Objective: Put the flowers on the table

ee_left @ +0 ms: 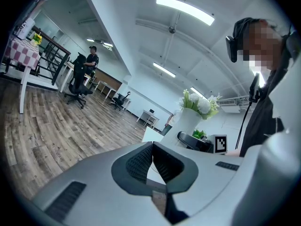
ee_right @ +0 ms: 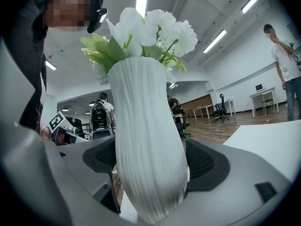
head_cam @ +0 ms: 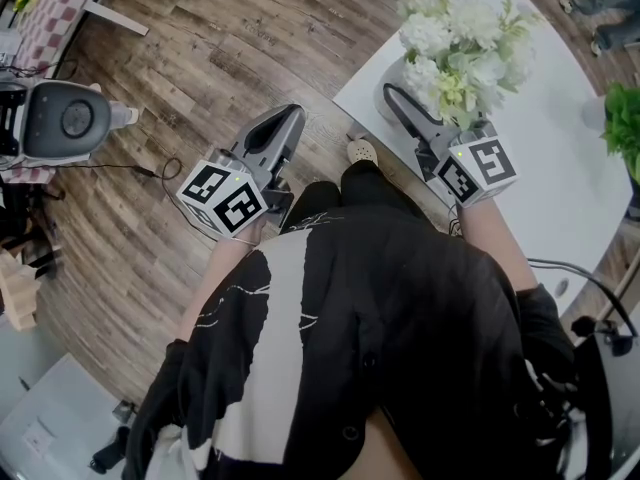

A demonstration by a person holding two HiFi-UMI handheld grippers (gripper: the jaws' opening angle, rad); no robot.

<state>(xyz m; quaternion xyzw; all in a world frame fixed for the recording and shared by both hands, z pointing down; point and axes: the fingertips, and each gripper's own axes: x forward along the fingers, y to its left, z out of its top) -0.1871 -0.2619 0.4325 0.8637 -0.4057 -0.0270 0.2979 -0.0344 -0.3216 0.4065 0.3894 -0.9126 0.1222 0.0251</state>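
Note:
White flowers [head_cam: 460, 43] with green leaves stand in a white ribbed vase [ee_right: 146, 145]. My right gripper [head_cam: 392, 94] is shut on the vase's body, one pad on each side, over the near corner of the white table [head_cam: 540, 158]. I cannot tell whether the vase's base touches the tabletop. In the right gripper view the flowers [ee_right: 150, 32] rise above the jaws. My left gripper [head_cam: 288, 116] hangs over the wooden floor to the left of the table, shut with nothing in it. The left gripper view shows its jaw tips [ee_left: 152, 147] meeting, with the vase [ee_left: 188, 124] beyond them.
A green plant [head_cam: 625, 128] stands at the table's right edge. A grey machine [head_cam: 65, 118] and a cable [head_cam: 135, 168] sit on the floor to the left. The holder's shoe [head_cam: 362, 151] is by the table corner. Another person [ee_right: 287, 69] stands beyond the table.

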